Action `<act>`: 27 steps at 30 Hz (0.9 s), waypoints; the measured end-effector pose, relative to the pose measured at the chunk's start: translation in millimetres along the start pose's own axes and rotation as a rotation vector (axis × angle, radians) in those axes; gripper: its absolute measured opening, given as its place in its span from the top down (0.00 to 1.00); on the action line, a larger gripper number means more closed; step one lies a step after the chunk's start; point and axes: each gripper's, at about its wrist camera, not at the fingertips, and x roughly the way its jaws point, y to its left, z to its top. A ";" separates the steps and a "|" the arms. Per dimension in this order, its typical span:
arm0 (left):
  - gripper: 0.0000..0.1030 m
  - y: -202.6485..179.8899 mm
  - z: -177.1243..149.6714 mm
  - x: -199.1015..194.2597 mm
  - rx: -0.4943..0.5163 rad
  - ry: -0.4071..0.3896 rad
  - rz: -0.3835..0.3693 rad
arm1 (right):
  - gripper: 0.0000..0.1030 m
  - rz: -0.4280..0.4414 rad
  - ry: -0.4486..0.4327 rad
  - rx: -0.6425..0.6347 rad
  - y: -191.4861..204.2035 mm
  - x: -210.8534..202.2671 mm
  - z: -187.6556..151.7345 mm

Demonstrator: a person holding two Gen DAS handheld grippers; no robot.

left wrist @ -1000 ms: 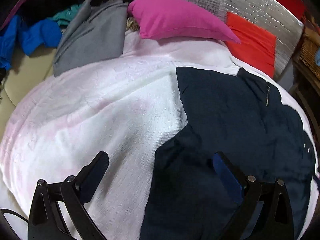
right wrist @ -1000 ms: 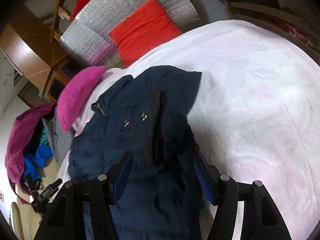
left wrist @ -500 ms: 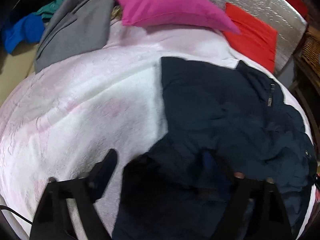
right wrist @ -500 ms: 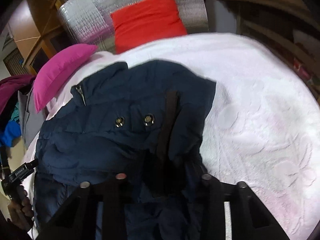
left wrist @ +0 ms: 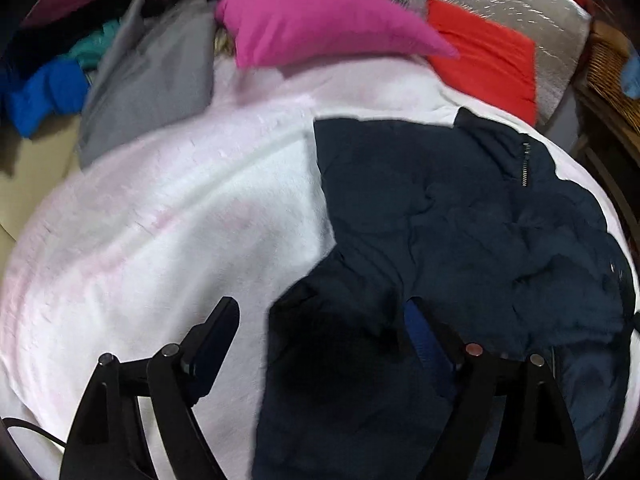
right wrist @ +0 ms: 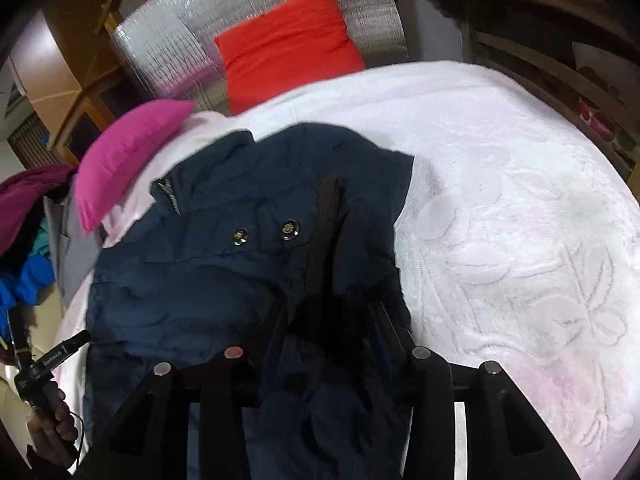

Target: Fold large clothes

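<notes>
Navy jacket (right wrist: 224, 272) – pink bedspread (right wrist: 520, 208) (embossed)

No legible text, label, brand, number or sign in either view. Right wrist view: faint pale lettering runs along the black body of the left hand-held gripper (right wrist: 60, 354), lower left edge of frame; too small and blurred to read. Two metal snap buttons (right wrist: 266, 233) on the navy jacket (right wrist: 224, 272) show embossing; not decipherable.
</notes>
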 end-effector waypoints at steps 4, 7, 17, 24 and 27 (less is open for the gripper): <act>0.17 6.9 -18.8 -38.1 0.078 -0.092 0.034 | 0.44 0.059 -0.046 0.019 -12.0 -27.9 -11.2; 0.17 18.7 -36.2 -61.2 0.087 -0.124 0.025 | 0.44 0.076 -0.072 0.014 -19.1 -45.4 -21.9; 0.16 55.9 -111.4 -108.8 0.067 -0.159 0.082 | 0.43 0.143 -0.123 0.066 -40.5 -98.2 -62.5; 0.16 70.3 -154.1 -118.3 0.005 -0.092 0.025 | 0.40 0.207 -0.117 0.100 -43.2 -123.0 -100.2; 0.16 70.3 -167.2 -116.0 -0.013 -0.048 -0.011 | 0.40 0.218 -0.093 0.109 -43.7 -125.1 -113.3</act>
